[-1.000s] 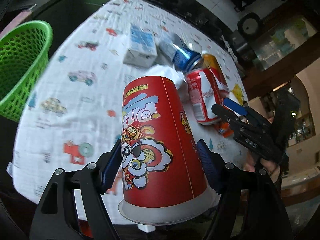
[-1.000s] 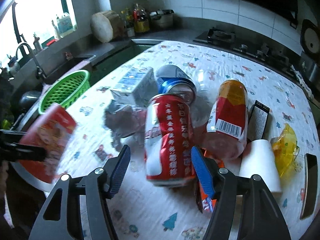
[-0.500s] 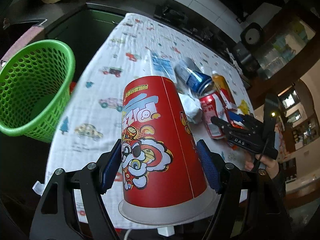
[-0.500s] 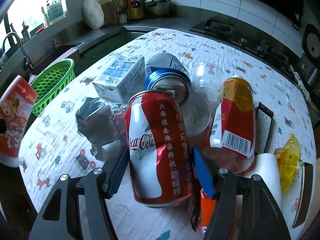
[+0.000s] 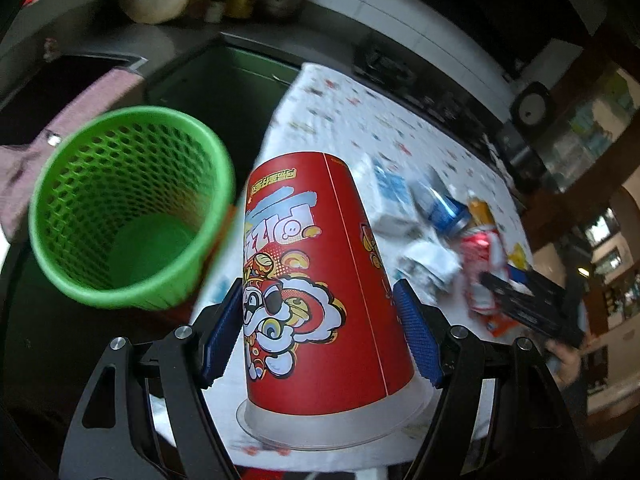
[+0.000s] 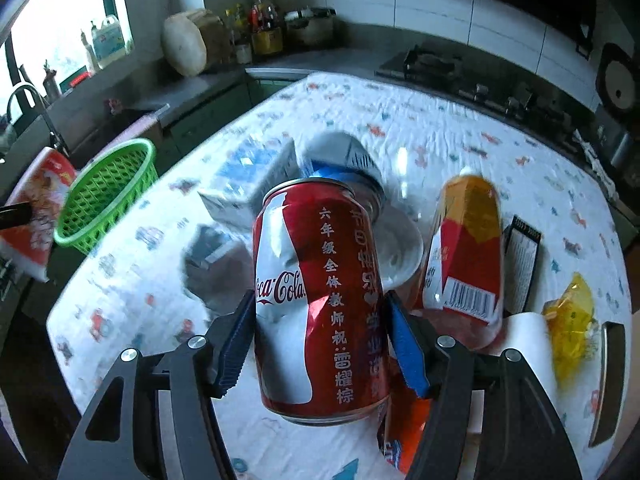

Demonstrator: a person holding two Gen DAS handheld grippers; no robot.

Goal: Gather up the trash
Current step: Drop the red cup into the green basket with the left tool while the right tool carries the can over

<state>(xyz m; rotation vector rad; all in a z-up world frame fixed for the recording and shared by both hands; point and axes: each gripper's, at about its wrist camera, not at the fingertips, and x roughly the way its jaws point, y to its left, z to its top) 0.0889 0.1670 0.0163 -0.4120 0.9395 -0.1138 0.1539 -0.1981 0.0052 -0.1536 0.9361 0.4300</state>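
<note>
Gripping a red paper cup mouth-down, the left gripper is seen with its blue fingers pressed on both cup walls; the cup is clamped low near its wide rim, probably so it cannot slip out. The green basket sits at about 10 o'clock of the cup, off the table edge, mouth open, so a drop-in looks close. In the right wrist view a dented red cola can is held between the fingers of the right gripper, lifted clear of the patterned cloth. Left on the table: a blue can at 12 o'clock of the cola can, a milk carton at 10, an orange bottle at 3. Basket is well apart from the can, at 9 o'clock.
</note>
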